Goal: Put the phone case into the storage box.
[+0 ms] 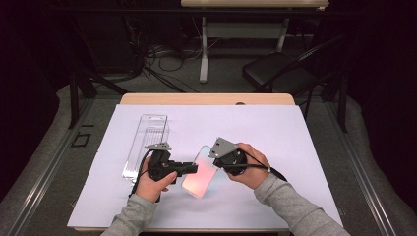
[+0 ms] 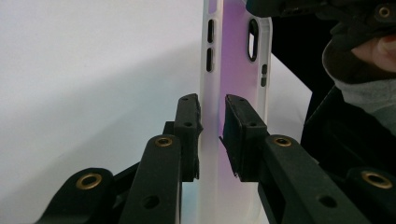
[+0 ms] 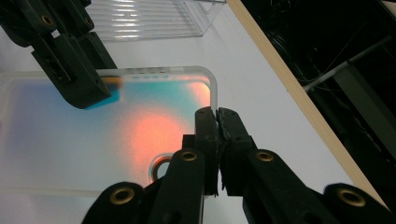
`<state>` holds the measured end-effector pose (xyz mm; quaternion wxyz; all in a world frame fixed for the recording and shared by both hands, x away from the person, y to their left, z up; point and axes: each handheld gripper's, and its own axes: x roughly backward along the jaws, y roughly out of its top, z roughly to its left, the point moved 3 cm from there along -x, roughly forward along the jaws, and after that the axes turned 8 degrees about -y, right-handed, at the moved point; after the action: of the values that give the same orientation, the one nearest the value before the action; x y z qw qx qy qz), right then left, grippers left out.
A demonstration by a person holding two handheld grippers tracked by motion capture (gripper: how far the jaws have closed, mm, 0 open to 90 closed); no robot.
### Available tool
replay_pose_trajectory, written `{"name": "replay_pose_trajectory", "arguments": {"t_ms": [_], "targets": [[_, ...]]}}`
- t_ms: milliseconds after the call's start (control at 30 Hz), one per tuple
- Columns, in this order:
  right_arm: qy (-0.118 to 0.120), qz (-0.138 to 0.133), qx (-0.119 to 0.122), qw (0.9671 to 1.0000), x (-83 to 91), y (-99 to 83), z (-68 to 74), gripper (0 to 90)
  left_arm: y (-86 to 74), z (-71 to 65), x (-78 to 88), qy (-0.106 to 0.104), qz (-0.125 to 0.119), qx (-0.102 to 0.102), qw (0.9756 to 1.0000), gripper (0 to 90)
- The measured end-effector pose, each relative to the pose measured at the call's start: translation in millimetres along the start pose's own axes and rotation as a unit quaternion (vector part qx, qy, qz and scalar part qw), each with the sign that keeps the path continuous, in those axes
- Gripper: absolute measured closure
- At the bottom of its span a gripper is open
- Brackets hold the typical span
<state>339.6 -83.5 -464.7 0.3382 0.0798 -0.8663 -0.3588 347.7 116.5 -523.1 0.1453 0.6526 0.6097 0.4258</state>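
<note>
Both claws are engaged on a translucent phone case (image 1: pixel 201 172), which is held above the white sheet (image 1: pixel 275 142) covering the counter (image 1: pixel 206 99). By the left claw (image 2: pixel 213 116) one long edge of the case is straddled, the wall lying between the pads; whether the pads press on it cannot be told. By the right claw (image 3: pixel 217 121) the case's rim near a corner is pinched, the jaws drawn together on it. A clear plastic package (image 1: pixel 147 142) is seen lying on the sheet just beyond the left claw.
</note>
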Motion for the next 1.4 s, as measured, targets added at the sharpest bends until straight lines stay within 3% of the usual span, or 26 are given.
{"name": "replay_pose_trajectory", "arguments": {"t_ms": [200,1400], "targets": [[0.0,-0.004,0.003,1.0,-0.2,0.6,0.8,87.7,-0.2,0.3,0.7,-0.001,-0.001,0.012,0.9999,76.3],[0.001,-0.004,0.005,1.0,-0.7,0.1,0.9,87.7,-0.2,1.3,2.9,-0.011,-0.007,0.034,0.9993,79.6]]}}
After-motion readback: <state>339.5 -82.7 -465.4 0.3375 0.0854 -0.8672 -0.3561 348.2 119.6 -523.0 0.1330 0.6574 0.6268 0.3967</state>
